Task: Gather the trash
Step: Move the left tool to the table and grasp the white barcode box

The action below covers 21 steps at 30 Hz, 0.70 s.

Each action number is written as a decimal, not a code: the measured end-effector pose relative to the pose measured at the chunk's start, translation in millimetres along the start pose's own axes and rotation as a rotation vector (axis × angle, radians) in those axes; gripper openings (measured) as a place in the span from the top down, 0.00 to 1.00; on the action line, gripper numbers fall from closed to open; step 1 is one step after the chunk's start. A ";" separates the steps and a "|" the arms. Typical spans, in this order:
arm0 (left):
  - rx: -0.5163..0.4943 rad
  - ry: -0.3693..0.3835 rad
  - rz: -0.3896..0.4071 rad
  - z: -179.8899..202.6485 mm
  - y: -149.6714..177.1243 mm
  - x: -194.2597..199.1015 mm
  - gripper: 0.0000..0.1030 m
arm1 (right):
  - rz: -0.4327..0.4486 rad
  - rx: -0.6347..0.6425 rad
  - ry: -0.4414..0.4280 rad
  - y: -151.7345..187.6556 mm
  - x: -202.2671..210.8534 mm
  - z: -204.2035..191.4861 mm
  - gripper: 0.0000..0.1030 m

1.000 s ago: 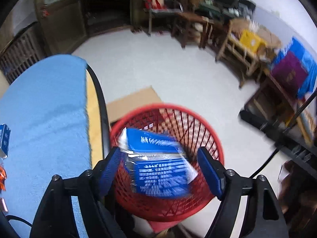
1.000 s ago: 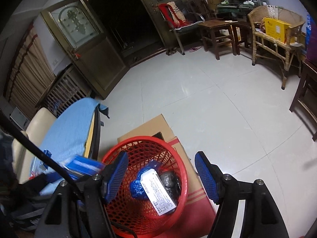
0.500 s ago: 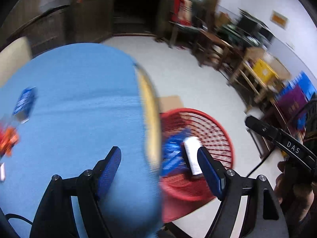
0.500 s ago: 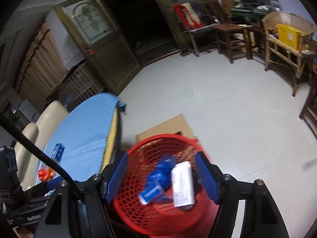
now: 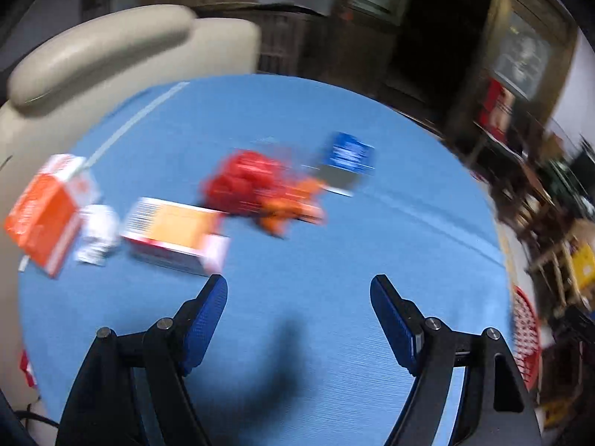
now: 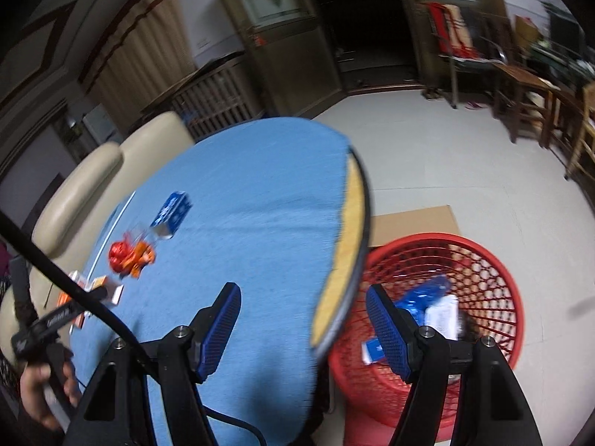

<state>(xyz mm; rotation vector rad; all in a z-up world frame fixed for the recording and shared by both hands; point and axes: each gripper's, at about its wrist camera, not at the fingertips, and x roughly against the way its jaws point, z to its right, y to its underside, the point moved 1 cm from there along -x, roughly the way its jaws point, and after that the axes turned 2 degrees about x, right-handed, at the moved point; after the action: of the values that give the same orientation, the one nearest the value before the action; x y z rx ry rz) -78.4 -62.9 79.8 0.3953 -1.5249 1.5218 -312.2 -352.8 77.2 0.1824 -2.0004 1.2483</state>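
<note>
Both grippers, left [image 5: 298, 299] and right [image 6: 303, 310], hang released, jaws empty, over the worktop [image 5: 372, 241]; trash [image 5: 256, 186] waits mid-frame for the basket [image 6: 494, 260].

On the blue table [image 5: 334, 260] — three cardboard boxes: orange-white [image 5: 44, 208], yellow-white [image 5: 174, 236], small blue [image 5: 349, 156] — plus one red mesh basket [image 6: 494, 260].

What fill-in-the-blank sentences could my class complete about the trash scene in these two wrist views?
1. The table is covered with a ____ cloth.
2. The mesh basket on the floor is ____ in colour.
3. The blue carton lies on the ____, not in the basket.
4. Nothing sits between the pads of the left gripper; its jaws are ____.

Missing words: blue; red; table; open
</note>
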 end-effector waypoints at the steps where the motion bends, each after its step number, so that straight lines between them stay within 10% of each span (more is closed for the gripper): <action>1: 0.002 -0.013 0.012 -14.0 -3.8 -0.7 0.22 | -0.001 0.010 -0.002 0.3 -0.8 -4.7 0.29; 21: -0.146 -0.068 0.057 -73.9 -32.8 -46.2 0.16 | -0.068 0.158 -0.031 -4.1 -27.0 -85.1 0.29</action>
<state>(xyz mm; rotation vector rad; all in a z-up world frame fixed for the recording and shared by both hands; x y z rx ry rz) -1.6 -18.6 51.3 0.3243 -1.7019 1.4425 -246.7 -292.2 82.3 0.3459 -1.9052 1.3670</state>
